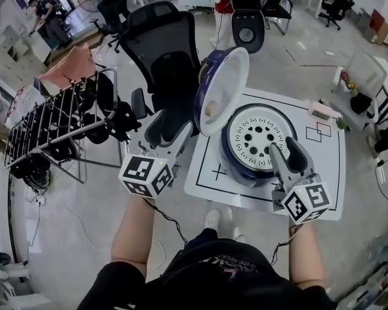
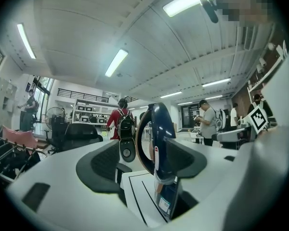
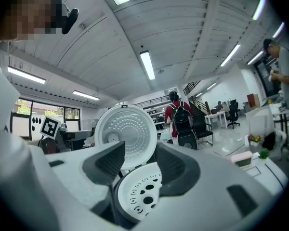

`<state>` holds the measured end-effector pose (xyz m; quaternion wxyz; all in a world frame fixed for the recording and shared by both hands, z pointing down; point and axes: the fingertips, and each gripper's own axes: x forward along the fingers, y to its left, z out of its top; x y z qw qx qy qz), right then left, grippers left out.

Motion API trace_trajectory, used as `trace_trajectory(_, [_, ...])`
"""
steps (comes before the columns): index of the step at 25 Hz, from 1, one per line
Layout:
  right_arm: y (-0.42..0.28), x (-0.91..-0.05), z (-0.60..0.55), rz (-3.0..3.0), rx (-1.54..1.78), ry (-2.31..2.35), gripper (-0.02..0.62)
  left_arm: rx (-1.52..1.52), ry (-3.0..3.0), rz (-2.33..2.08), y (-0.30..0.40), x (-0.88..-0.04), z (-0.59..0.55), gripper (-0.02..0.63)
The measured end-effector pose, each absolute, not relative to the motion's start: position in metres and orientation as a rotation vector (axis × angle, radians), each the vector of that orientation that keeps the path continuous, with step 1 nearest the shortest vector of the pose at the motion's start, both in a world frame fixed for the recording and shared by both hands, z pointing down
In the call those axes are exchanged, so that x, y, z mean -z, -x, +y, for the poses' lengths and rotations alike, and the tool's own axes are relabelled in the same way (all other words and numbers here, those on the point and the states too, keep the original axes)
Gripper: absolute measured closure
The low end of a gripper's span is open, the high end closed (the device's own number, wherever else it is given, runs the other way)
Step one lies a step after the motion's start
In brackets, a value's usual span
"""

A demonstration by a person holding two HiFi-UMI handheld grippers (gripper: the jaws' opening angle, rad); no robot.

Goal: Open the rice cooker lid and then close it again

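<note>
Two grippers low in head view: left gripper [image 1: 178, 131] left of centre, beside the upright lid [image 1: 223, 92] of the rice cooker [image 1: 255, 144] on a white table [image 1: 323, 173]; right gripper [image 1: 286, 152] over the cooker's front rim.

Left gripper view: jaws wide apart, lid edge-on between them at centre, clamped on nothing.

Right gripper view: jaws wide apart, empty, above the perforated inner plate [image 3: 139, 194] at lower centre; lid upright behind.

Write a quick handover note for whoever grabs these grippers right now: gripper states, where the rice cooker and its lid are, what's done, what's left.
Left gripper: jaws apart, gripping nothing. The lid shows edge-on between them; I cannot tell if they touch it.
Right gripper: jaws apart, empty, over the front rim of the rice cooker.
The rice cooker sits on the white table, lid standing open.
Done: opening.
Left: swing the lid down until it shuts.
</note>
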<state>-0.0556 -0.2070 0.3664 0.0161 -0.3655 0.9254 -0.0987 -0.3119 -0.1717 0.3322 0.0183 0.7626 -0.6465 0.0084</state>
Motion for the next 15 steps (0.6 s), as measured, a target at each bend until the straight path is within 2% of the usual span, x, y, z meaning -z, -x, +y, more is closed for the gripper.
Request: trace_trajectory(15, [0.073,-0.362,-0.248,2.798,0.291,1.286,0.397,-0.092,-2.487,-1.898,0.332,-0.333,-0.255,0.313])
